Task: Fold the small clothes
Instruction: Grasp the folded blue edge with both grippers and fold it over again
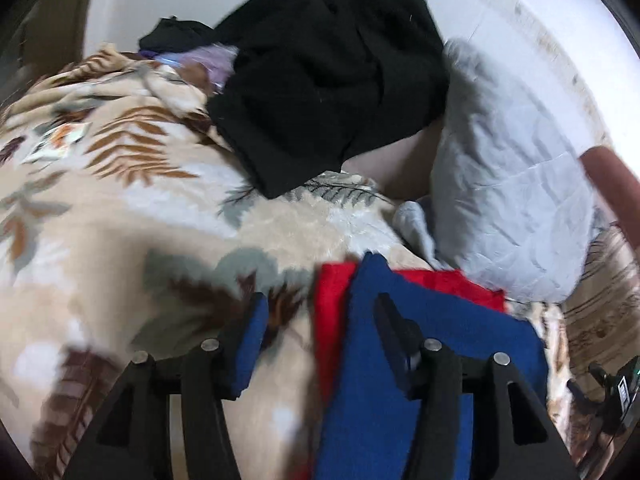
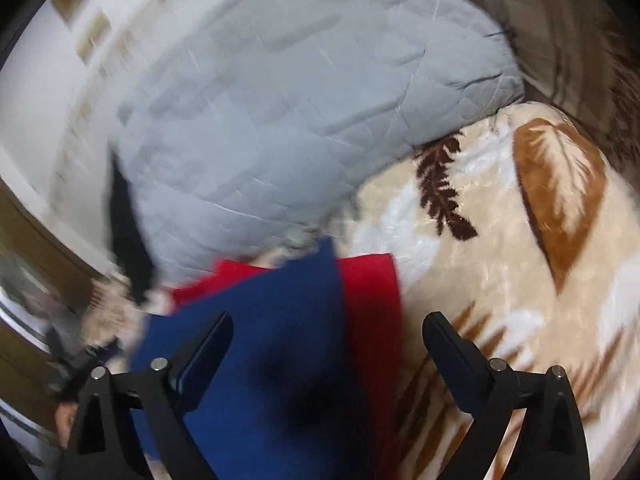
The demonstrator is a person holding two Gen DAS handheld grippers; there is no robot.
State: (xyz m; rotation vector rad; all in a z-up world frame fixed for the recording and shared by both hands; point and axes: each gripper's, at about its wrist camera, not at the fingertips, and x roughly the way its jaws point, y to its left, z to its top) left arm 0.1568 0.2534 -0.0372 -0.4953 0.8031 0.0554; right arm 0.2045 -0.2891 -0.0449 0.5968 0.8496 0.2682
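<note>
A blue cloth (image 1: 440, 332) lies on a red cloth (image 1: 448, 284) on the leaf-patterned blanket (image 1: 120, 208). My left gripper (image 1: 320, 320) is open above their left edge, its right finger over the blue cloth. In the right wrist view the blue cloth (image 2: 280, 320) covers most of the red cloth (image 2: 372, 292). My right gripper (image 2: 328, 340) is open just above them, holding nothing. A pile of black clothes (image 1: 328, 80) lies farther back on the blanket.
A grey quilted pillow (image 1: 512, 200) lies right of the cloths, also in the right wrist view (image 2: 280, 120). A white wall (image 1: 520, 0) is behind. Purple fabric (image 1: 212, 60) peeks from under the black pile.
</note>
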